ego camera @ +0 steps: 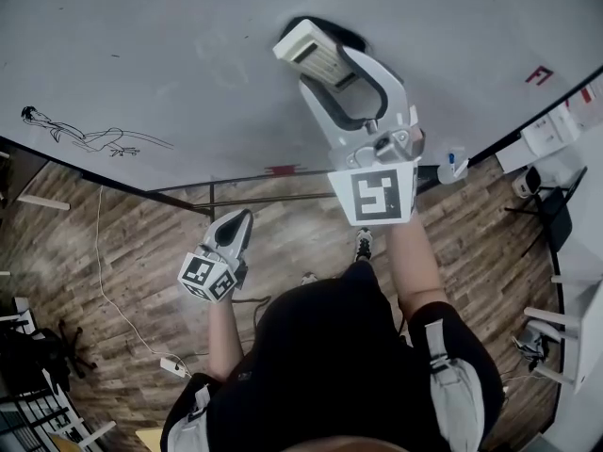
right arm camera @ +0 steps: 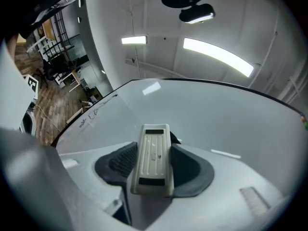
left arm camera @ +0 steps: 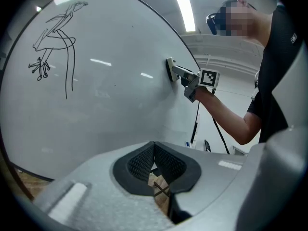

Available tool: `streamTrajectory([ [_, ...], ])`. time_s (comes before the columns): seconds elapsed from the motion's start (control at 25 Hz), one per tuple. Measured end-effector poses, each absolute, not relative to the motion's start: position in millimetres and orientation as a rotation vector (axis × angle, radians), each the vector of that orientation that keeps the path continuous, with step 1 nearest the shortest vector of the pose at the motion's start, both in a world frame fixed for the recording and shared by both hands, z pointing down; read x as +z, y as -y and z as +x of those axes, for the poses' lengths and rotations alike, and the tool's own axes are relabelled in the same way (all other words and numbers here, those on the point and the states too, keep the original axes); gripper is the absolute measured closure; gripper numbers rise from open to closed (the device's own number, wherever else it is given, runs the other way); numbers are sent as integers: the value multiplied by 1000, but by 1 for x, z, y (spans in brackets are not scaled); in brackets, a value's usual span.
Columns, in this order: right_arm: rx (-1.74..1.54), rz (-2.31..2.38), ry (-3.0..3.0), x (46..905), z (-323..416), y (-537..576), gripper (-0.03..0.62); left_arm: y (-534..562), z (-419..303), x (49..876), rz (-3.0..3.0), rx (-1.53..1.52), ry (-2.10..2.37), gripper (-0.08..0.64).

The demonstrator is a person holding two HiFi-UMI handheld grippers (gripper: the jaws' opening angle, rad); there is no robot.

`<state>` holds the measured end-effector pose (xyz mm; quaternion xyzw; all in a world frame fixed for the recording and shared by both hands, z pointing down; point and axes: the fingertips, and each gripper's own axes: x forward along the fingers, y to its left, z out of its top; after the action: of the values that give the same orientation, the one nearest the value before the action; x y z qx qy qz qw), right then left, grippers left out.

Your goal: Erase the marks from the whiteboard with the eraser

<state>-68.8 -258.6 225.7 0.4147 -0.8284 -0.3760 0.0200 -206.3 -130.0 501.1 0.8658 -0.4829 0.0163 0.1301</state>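
Right gripper (ego camera: 325, 64) was clamped on the cream, ribbed-back plastic block eraser (right arm camera: 153, 153), jaws closed onto its long sides, and in the left gripper view its face looked flat against the large white glossy whiteboard (ego camera: 188, 55). Left gripper (ego camera: 234, 234) hung low below the board edge over the wood floor, pads together, nothing between them. Main risk as I judged it was reach. The eraser sat around the upper middle of the board, well apart from the black line sketch (ego camera: 89, 137) out at the left, so the wipe needed a long sideways run. If the wrist rolled on the way, only one edge of the pad would drag and leave streaks. Second risk was the grip, since only the narrow sides were held. Hard pressure into the board could twist the block in the pads or pop it out. There was also a small red mark (ego camera: 539, 75) at the far right edge, on the other side from the sketch and easy to miss if I only chased the black lines. The eraser itself had a pale shell with a dark rectangular inset at each end, and a dark pad showed under it in the head view. I couldn't tell how loaded with ink that pad was, and a dirty pad would smear rather than lift. The board around the eraser looked clean apart from faint ghosting.
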Motion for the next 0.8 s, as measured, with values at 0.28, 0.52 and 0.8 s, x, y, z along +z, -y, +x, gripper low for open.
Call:
streamTrajectory([
  [0.28, -1256, 1148, 2596, 213, -112, 249, 368, 119, -216, 496, 2482, 29, 1472, 549],
  [0.52, -1280, 992, 2642, 222, -152, 240, 368, 108, -231, 496, 2424, 12, 1558, 549],
  [0.8, -1276, 872, 2671, 235, -181, 235, 368, 95, -248, 496, 2360, -10, 1647, 549],
])
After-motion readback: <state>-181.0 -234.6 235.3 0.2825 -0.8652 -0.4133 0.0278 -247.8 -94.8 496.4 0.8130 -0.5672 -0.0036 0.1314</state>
